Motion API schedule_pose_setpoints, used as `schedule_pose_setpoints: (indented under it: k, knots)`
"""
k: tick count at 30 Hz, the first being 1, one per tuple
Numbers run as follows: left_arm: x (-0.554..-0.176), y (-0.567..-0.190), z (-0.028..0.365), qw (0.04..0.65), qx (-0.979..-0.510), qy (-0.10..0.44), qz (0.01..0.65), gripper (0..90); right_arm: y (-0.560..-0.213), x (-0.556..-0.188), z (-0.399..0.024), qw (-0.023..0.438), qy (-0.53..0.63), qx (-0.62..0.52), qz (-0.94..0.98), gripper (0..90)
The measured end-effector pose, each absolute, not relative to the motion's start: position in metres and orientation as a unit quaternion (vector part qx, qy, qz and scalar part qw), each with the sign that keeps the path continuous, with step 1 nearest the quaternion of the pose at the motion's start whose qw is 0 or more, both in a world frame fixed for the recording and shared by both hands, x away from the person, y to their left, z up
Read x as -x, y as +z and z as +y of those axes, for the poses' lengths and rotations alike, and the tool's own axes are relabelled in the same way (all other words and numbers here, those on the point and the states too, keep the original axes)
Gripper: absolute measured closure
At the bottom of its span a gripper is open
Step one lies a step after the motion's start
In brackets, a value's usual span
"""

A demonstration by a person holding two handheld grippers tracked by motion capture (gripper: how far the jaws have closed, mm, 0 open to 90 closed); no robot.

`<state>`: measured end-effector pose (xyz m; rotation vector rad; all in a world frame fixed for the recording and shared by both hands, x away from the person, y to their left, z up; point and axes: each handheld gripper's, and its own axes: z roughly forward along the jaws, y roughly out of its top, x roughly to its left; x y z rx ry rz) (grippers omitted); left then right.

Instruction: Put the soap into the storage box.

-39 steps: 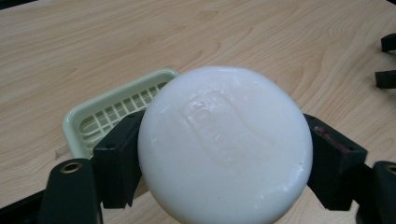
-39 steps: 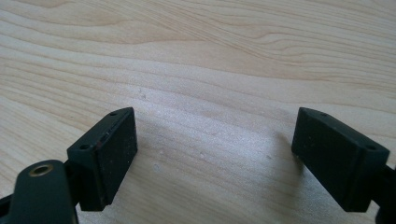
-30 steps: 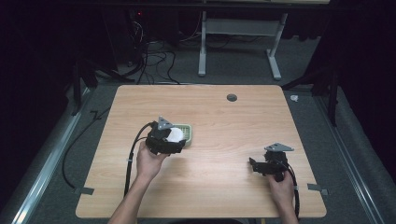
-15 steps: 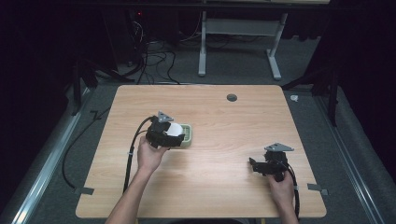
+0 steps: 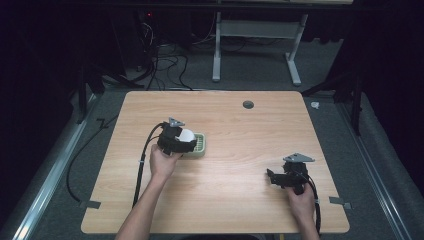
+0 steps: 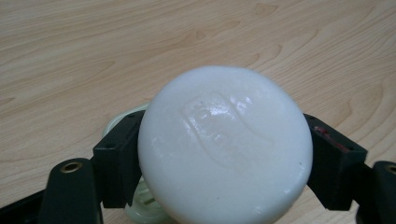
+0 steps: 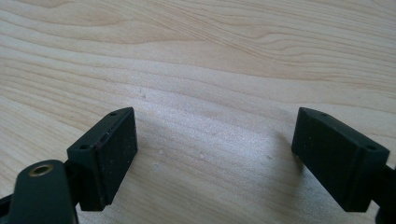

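A round white bar of soap (image 6: 224, 144) with an embossed mark sits clamped between the two black jaws of my left gripper (image 6: 222, 158). In the high view the left gripper (image 5: 186, 139) holds the soap (image 5: 187, 134) just over the left end of a pale green slotted soap dish (image 5: 200, 145) lying left of the table's middle. A sliver of the green dish (image 6: 140, 205) peeks out beneath the soap. My right gripper (image 5: 271, 176) rests low near the front right of the table, jaws wide open over bare wood (image 7: 215, 149).
The wooden table (image 5: 240, 130) has a dark round grommet (image 5: 248, 104) near its far edge. A black cable (image 5: 142, 165) trails from the left gripper toward the front. Beyond the table stand a white desk frame (image 5: 260, 45) and tangled cables on grey floor.
The left gripper has carried the soap slightly left and toward the far side, still over the dish's left end. The right gripper has stayed where it was.
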<state>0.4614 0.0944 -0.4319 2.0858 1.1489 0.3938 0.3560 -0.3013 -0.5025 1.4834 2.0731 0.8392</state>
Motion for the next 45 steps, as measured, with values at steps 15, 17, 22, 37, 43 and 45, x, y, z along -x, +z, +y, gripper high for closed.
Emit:
schedule_pose_setpoints:
  k: [15,17,22,37,43,45]
  knots:
    - [-0.477,-0.454,0.087,0.329,-0.8,0.168,0.472,24.7,-0.502,-0.356,-0.301,0.227,0.304,-0.539,0.752,15.2]
    - [-0.479,-0.457,0.086,0.327,-0.799,0.17,0.476,24.7,-0.502,-0.356,-0.301,0.227,0.304,-0.539,0.752,15.1]
    - [-0.482,-0.464,0.086,0.315,-0.802,0.171,0.478,24.7,-0.502,-0.356,-0.301,0.227,0.304,-0.539,0.752,15.1]
    - [-0.487,-0.475,0.079,0.3,-0.803,0.17,0.486,24.6,-0.502,-0.356,-0.301,0.227,0.304,-0.539,0.752,15.1]
    - [-0.487,-0.475,0.081,0.298,-0.8,0.169,0.492,24.3,-0.502,-0.356,-0.301,0.227,0.304,-0.539,0.752,15.1]
    - [-0.486,-0.473,0.082,0.305,-0.798,0.171,0.491,24.0,-0.502,-0.356,-0.301,0.227,0.304,-0.539,0.752,15.1]
